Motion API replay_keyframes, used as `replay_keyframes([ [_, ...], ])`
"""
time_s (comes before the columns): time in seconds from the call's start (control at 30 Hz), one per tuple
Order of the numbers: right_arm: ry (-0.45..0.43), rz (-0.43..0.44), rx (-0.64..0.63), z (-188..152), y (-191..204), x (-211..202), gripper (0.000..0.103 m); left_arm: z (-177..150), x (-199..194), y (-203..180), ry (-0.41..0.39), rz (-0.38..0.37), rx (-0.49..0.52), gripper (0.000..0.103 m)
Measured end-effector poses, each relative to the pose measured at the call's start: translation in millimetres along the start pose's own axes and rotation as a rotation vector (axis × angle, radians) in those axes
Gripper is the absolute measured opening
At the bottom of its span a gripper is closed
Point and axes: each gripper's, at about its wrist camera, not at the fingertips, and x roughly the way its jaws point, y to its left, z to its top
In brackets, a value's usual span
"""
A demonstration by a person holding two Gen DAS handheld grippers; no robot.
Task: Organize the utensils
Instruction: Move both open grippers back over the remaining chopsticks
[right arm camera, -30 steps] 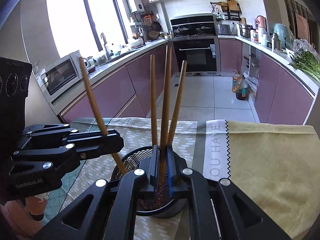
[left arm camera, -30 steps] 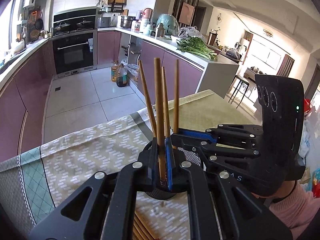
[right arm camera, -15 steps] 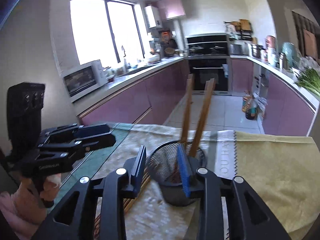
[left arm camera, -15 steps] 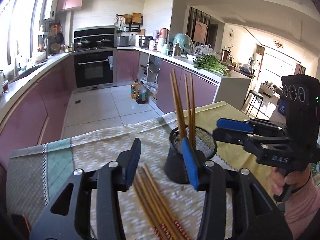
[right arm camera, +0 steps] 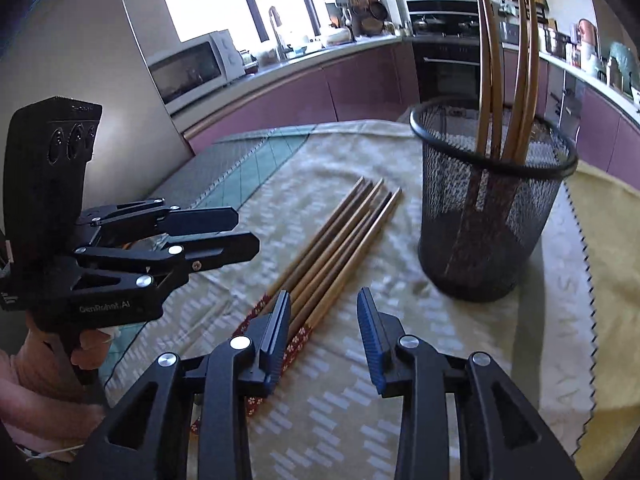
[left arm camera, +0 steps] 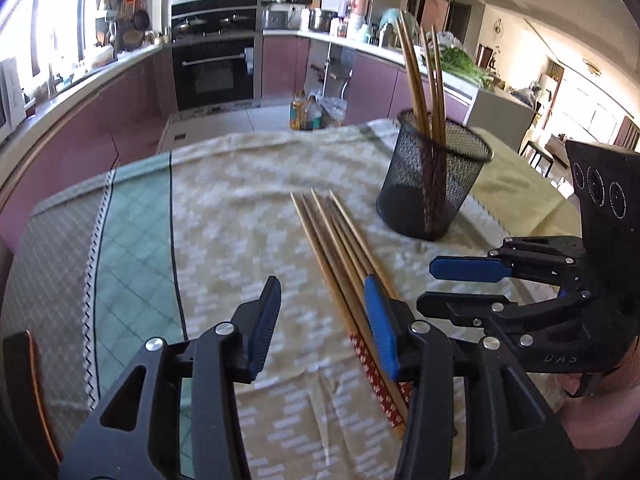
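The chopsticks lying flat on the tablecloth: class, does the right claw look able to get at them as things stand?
Probably yes. The right claw hangs open and empty just above the flat chopsticks, with nothing between. The mesh holder stands off to one side, the left claw to the other.

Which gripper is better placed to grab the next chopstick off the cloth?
Either, marginally the left gripper: its open jaws already straddle the near edge of the loose chopsticks. The right gripper, also open, sits slightly beside the bundle.
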Motion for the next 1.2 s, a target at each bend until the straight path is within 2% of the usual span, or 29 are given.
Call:
replay_keyframes([
  [0.33,0.022,-0.032,0.018,-3.2,3.3,6.2,0.033,-7.2,25.2,-10.3,0.071,0.001,0.019,0.043],
  [0.57,0.04,-0.054,0.005,-3.6,7.0,13.1,0.033,-8.5,30.8,-11.5,0.085,-0.001,0.02,0.039],
  [1.2,0.06,-0.117,-0.005,-2.9,3.6,14.6,0.033,-8.3,34.5,-3.4,0.096,0.004,0.005,0.04],
])
